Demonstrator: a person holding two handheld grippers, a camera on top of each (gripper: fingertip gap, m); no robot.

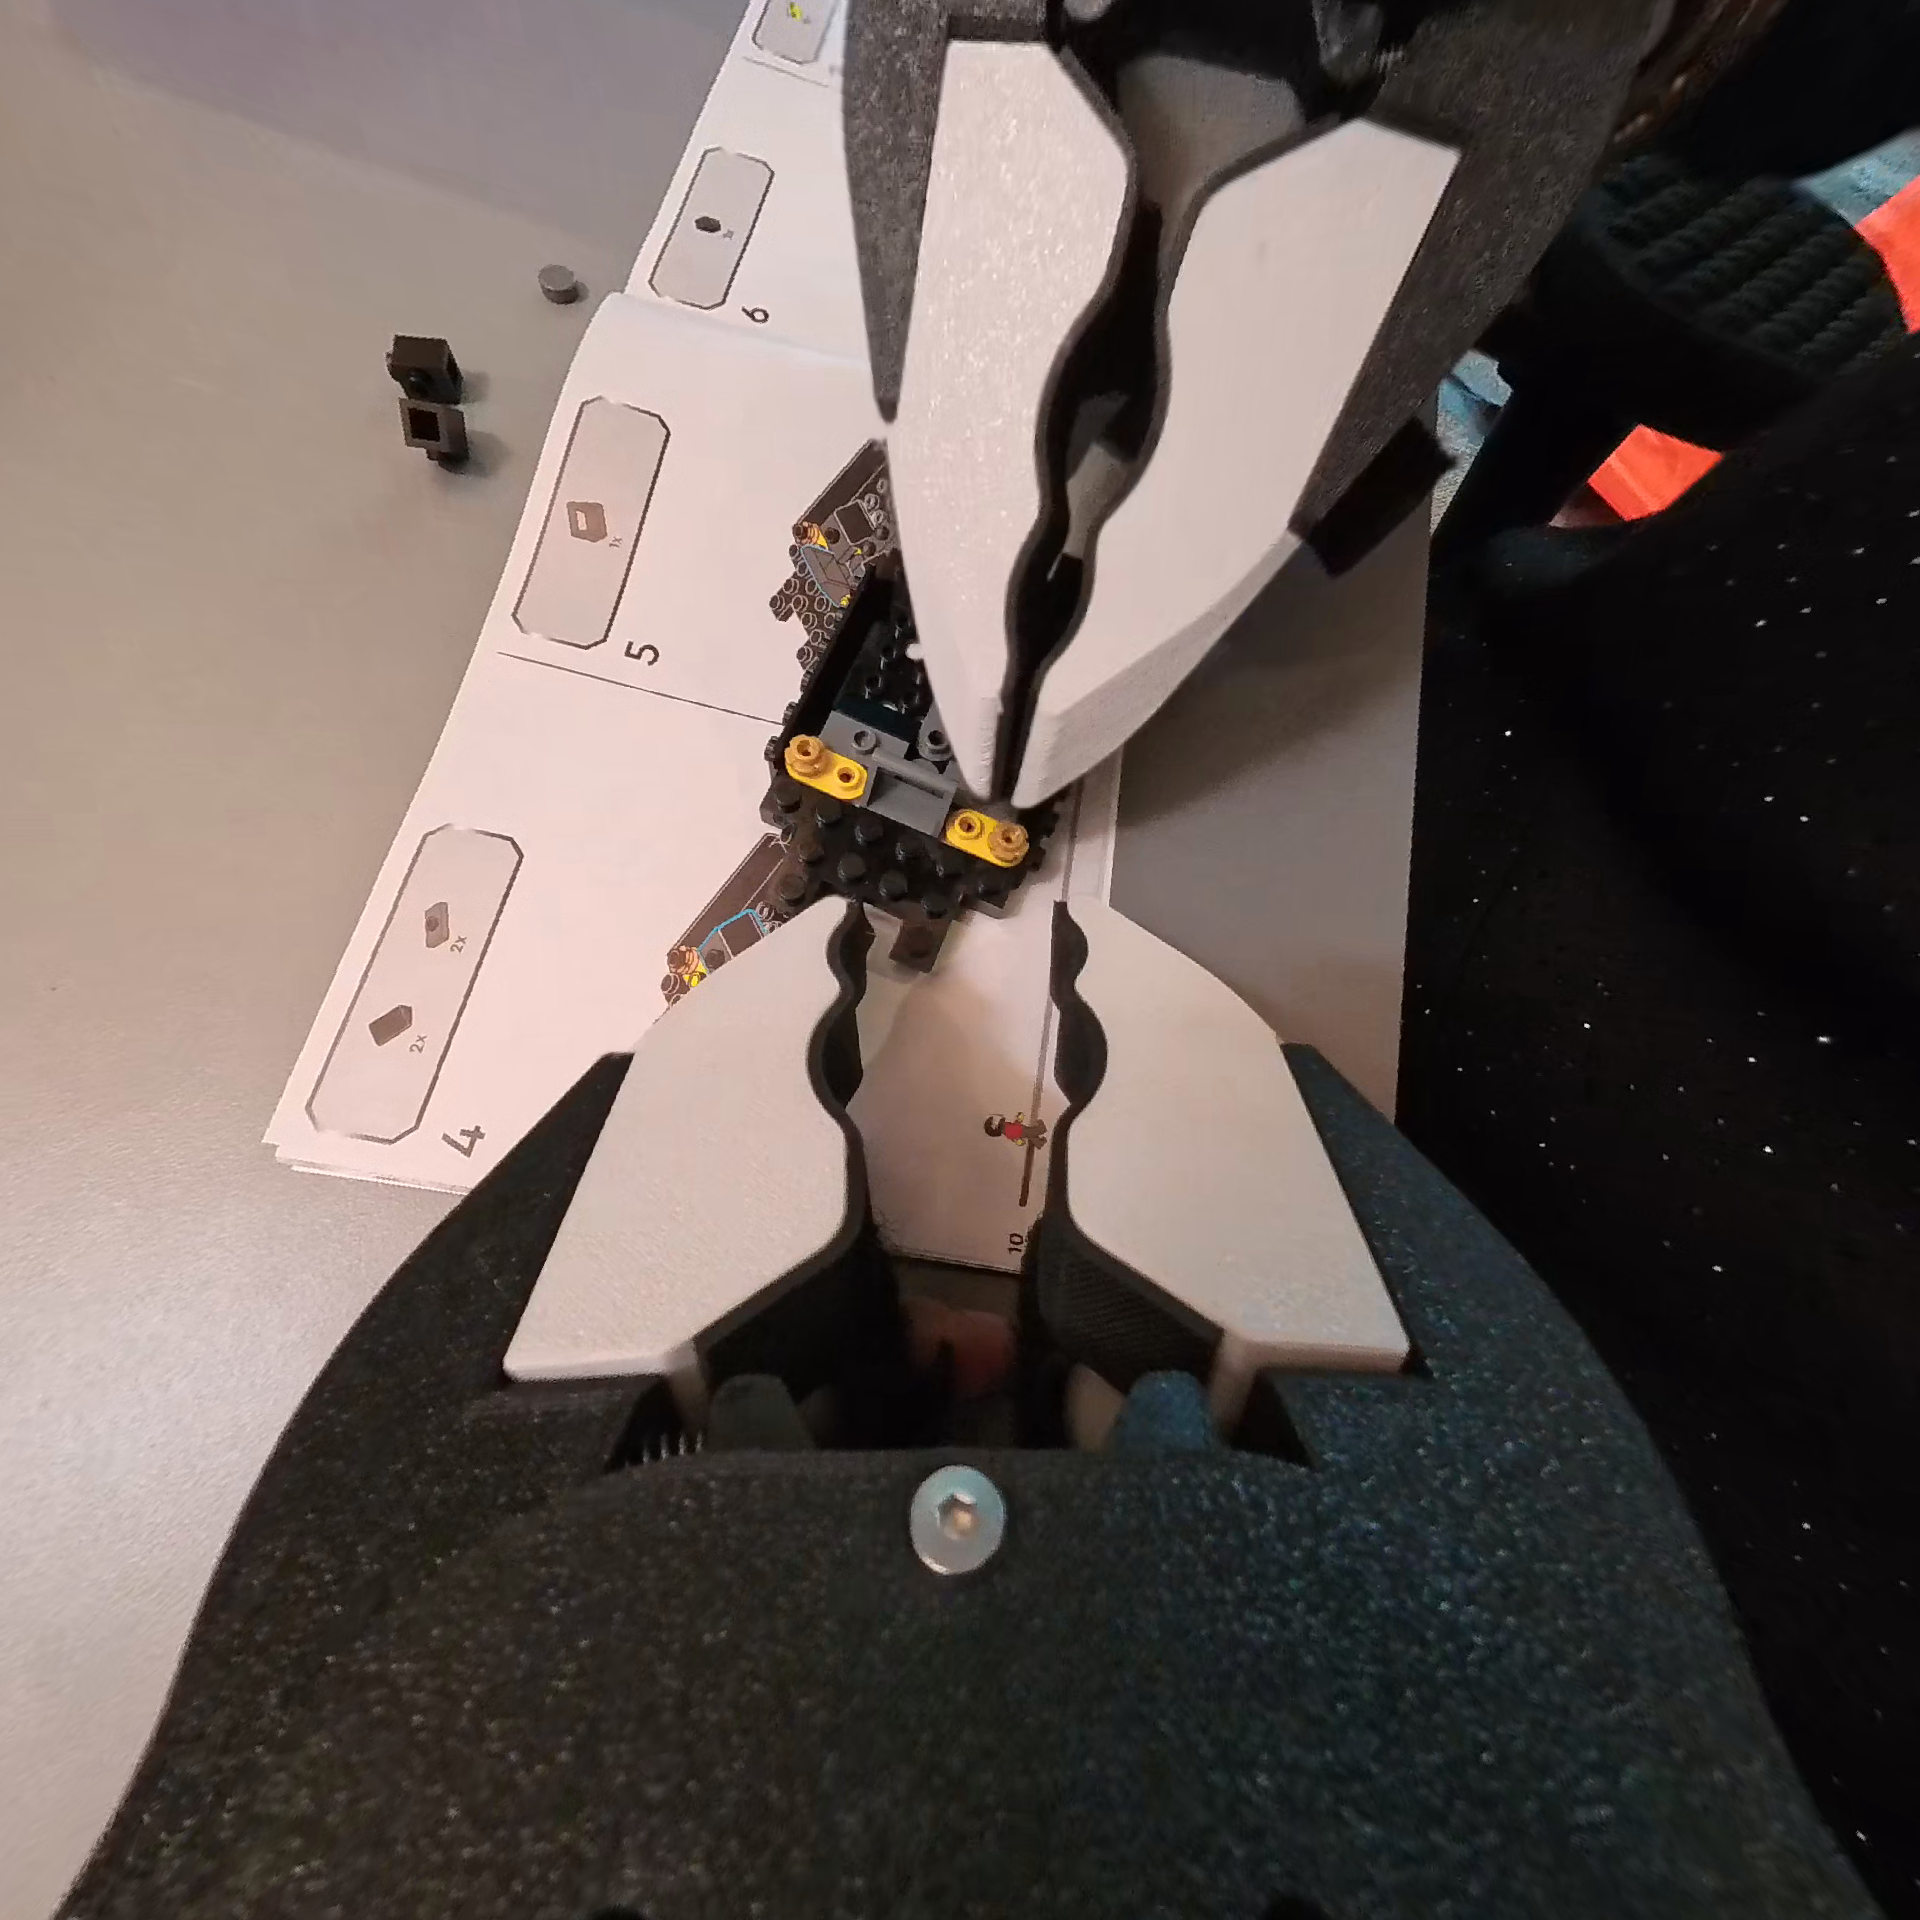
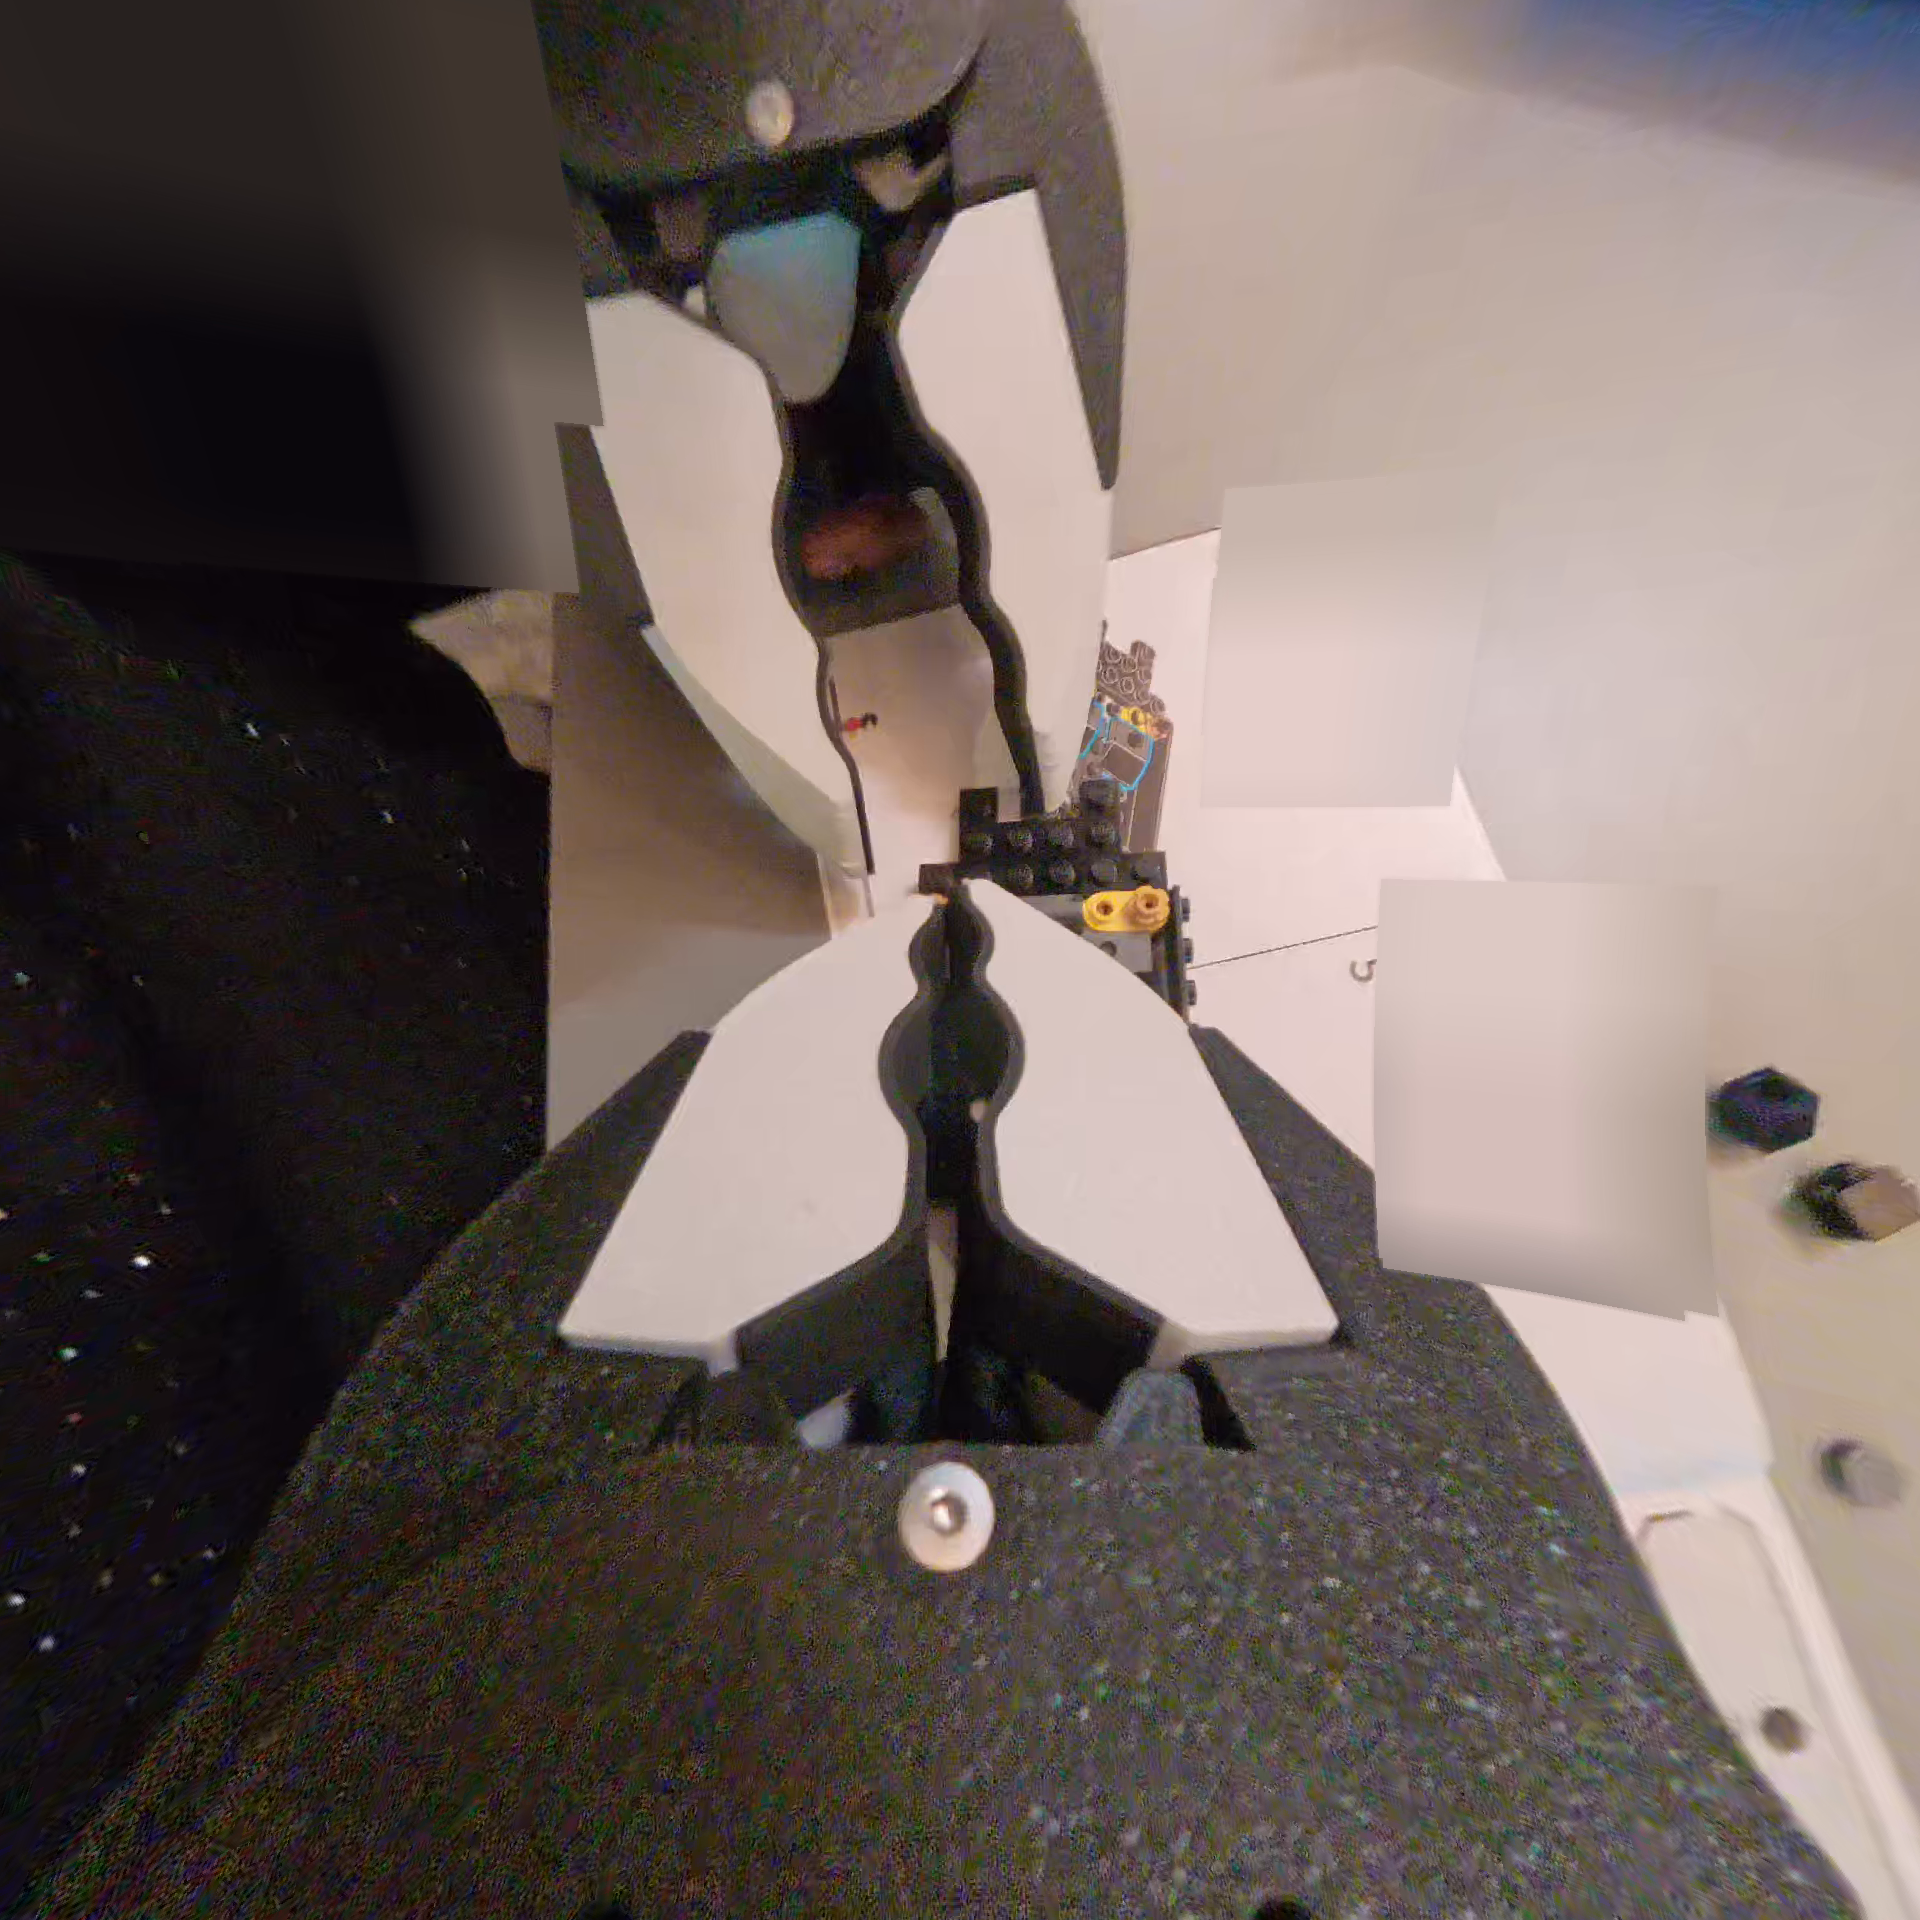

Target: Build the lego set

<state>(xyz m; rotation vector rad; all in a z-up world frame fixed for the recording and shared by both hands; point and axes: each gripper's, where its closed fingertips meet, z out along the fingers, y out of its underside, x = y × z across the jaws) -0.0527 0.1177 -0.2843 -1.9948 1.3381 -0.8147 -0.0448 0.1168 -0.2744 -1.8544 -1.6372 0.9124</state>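
A small black Lego model [image 1: 883,862] with two yellow plates [image 1: 826,767] and a grey middle part lies on the open instruction booklet [image 1: 582,831]. My left gripper [image 1: 951,920] is open, its tips at the model's near edge, with a small black tab [image 1: 916,943] of the model between them. My right gripper [image 1: 1000,792] comes in from above, shut, tips down on the model beside the right yellow plate [image 1: 987,836]. In the right wrist view the right gripper [image 2: 951,896] is shut at the model's [image 2: 1049,847] edge. I cannot tell whether it holds a piece.
Two loose black pieces [image 1: 424,364] [image 1: 431,431] and a grey round piece [image 1: 561,283] lie on the grey table left of the booklet; they also show in the right wrist view [image 2: 1761,1107] [image 2: 1855,1200] [image 2: 1860,1470]. A person's black clothing [image 1: 1662,1039] fills the right side. Only a small space, under 4 cm, lies between the two pairs of fingers.
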